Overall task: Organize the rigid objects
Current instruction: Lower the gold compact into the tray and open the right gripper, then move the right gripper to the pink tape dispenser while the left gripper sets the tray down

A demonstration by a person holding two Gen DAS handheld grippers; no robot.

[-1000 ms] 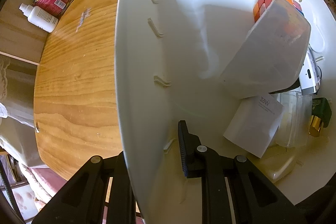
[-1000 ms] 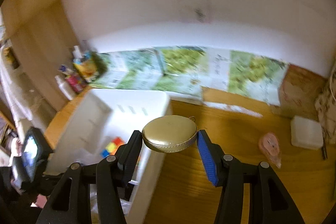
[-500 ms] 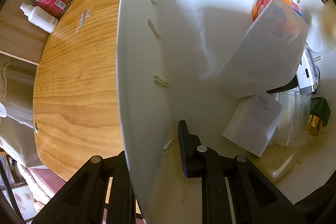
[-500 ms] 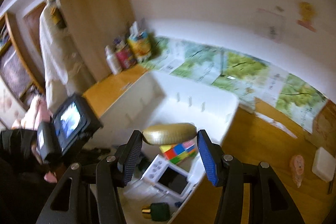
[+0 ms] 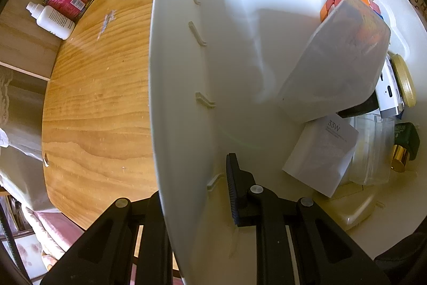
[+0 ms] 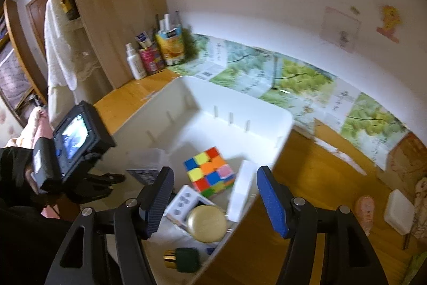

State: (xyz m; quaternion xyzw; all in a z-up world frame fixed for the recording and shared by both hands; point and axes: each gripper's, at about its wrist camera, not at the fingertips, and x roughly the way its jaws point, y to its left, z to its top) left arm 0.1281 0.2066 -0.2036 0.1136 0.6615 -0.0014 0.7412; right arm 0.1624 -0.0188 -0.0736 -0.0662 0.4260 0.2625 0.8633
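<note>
Over the white bin (image 6: 277, 124), right tool (image 6: 213, 202) spread, empty; gold compact (image 6: 206, 223) lies inside. Left tool (image 5: 192, 191) pinches bin wall. Risk: compact, apparently propped on clutter, may slide

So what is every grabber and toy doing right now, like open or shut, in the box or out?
right gripper: open, empty, above the bin
left gripper: shut on the bin's side wall
white bin: on the wooden table, no lid
gold round case: released, in the bin
puzzle cube: in the bin, colours scrambled
green and gold bottle: lying on its side in the bin
</note>
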